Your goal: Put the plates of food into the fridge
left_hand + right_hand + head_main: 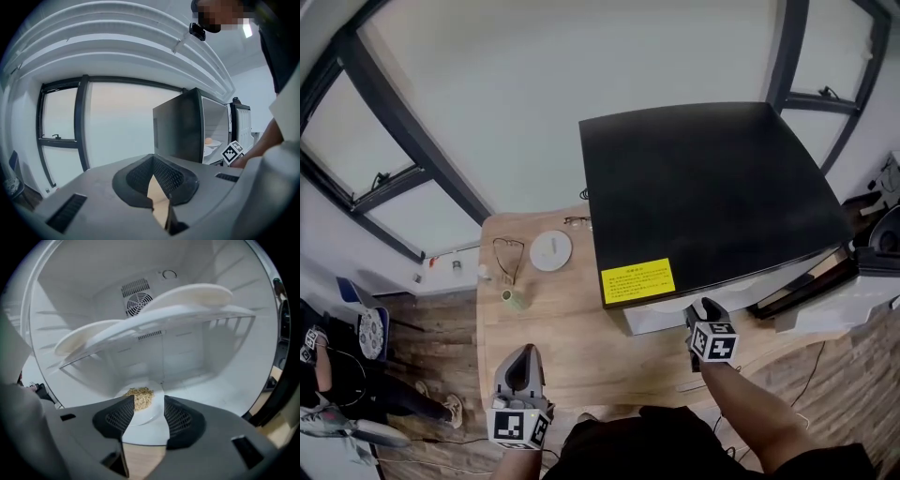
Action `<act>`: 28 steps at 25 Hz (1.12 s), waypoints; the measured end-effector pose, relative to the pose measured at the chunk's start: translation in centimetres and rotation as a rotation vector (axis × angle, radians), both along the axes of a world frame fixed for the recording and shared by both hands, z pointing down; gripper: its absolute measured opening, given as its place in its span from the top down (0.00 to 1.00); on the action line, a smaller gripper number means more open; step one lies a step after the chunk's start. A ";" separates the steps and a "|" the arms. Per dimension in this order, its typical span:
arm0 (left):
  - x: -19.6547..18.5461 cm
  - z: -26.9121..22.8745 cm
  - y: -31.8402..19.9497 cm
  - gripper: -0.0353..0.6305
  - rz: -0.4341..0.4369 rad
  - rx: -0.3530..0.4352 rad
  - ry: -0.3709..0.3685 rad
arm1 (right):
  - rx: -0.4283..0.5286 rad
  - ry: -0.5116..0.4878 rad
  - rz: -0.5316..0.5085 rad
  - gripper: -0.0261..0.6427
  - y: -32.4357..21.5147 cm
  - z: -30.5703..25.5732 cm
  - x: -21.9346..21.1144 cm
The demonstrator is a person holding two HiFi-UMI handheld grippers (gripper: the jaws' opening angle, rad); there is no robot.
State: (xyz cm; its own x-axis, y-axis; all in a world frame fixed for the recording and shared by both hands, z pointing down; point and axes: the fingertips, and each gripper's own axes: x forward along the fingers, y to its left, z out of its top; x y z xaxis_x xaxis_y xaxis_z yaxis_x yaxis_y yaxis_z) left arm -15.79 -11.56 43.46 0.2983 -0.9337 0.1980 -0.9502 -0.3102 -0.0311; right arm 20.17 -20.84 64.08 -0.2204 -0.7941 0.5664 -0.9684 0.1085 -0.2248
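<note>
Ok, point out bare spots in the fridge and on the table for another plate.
Fridge floor right of the food plate is bare; the shelf above carries two plates. Table is bare between left gripper and right gripper.

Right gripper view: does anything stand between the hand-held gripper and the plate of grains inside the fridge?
Nothing visible does. The plate lies on the fridge floor straight ahead of the right hand-held gripper and its open jaws, below the shelf.
</note>
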 end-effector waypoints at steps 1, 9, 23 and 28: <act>0.4 0.0 -0.1 0.94 0.009 -0.001 0.005 | 0.027 0.014 -0.022 0.64 0.4 -0.6 0.0; 4.5 0.6 -1.9 0.94 0.082 -0.013 0.080 | 0.179 0.051 -0.073 0.65 4.5 -6.2 1.2; 10.5 -0.2 -3.8 0.94 0.194 0.060 0.066 | 0.313 0.011 -0.113 0.83 7.9 -13.9 2.9; 10.4 0.2 -4.0 0.94 0.178 0.052 0.032 | 0.315 0.017 -0.103 0.87 7.2 -14.1 3.7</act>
State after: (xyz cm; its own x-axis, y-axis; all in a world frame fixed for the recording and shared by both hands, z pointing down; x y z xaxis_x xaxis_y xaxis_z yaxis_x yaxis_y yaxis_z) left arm -5.35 -15.53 43.68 0.4649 -0.8744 0.1387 -0.8813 -0.4721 -0.0222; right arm 23.86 -13.66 49.98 -0.3013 -0.9049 0.3006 -0.9520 0.2678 -0.1482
